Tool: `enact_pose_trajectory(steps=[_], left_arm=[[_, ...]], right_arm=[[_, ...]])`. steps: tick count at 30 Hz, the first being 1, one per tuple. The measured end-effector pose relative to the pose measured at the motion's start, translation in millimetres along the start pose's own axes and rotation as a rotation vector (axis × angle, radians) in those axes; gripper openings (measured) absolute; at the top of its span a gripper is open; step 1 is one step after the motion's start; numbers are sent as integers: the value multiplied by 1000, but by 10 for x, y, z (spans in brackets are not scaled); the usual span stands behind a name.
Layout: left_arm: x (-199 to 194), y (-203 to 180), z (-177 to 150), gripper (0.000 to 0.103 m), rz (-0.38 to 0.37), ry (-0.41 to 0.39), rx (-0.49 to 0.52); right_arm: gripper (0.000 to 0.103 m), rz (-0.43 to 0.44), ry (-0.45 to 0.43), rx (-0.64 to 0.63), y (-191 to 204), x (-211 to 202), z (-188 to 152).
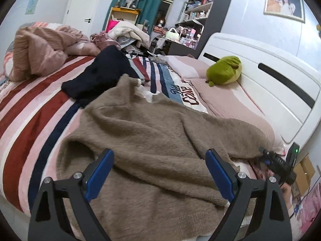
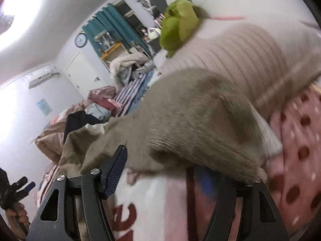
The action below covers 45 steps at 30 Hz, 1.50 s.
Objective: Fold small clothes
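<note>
Fuzzy taupe knit sweater [image 1: 152, 140] sprawls beneath my left gripper [image 1: 159, 173], jaws wide apart; its blurred sleeve hides one finger of my right gripper [image 2: 160, 172], also spread open.

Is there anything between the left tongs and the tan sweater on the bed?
Nothing visible. The left tongs hang open directly over the tan sweater, with only fabric between the fingers. The navy garment lies farther up the bed, out of the way.

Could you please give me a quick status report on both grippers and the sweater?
Left gripper open above the tan sweater, holding nothing. Right gripper open, sweater edge draped over one finger. Sweater spread unfolded on the bed; dark garment beside it.
</note>
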<state>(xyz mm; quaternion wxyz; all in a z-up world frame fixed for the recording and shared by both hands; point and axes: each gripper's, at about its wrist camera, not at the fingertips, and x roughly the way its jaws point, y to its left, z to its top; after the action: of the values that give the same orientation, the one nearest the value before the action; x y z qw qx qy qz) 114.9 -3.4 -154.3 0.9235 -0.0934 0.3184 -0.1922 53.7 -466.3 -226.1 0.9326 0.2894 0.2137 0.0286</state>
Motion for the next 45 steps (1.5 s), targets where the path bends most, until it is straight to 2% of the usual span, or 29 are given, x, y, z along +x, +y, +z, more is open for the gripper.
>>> enact_pose_trajectory(steps=[2,4,5,6,9,14,18,22,26,28,31,33,35,41,45], left_arm=[[38,-65,27,90,0,3,9],[52,-103,44,90,-3,2,18],[58,-115,50,90,-6,1,24],[62,-123,53,90,-9,2,28],[100,-118,74,90,-23,17,31],[84,-142,93,90,-17,19,35],[-10,-94,74,90,-3,10,32],[-147,54,31,90,25,-9,19],[-215,191,-2,90,37,-8,7],[-236,253,-30,90,43,2,4],[-290,302,-77,90,46,12,-2],[-311,306,-103,90,51,20,-3],[-331,297,-130,90,60,25,-4],[-243,133,-195,90,70,60,3],[-99,-69,-213,90,58,87,23]], right_arm=[[64,-8,-2,0,-21,66,66],[45,-18,-20,15,-61,92,102],[26,-47,-29,12,-64,106,133],[14,-61,-38,7,-48,97,155],[8,-77,-70,-12,13,56,220],[7,-34,-156,-118,434,-39,361],[7,27,-169,-204,847,-69,451],[7,81,-181,-396,1471,-109,362],[7,183,-68,-474,2007,50,100],[7,199,4,-517,2186,159,-82],[8,202,187,-555,2360,492,-479],[8,195,346,-545,2359,784,-787],[9,195,438,-512,2304,941,-981],[14,224,474,-461,2156,933,-986],[40,304,431,-415,2025,637,-846]])
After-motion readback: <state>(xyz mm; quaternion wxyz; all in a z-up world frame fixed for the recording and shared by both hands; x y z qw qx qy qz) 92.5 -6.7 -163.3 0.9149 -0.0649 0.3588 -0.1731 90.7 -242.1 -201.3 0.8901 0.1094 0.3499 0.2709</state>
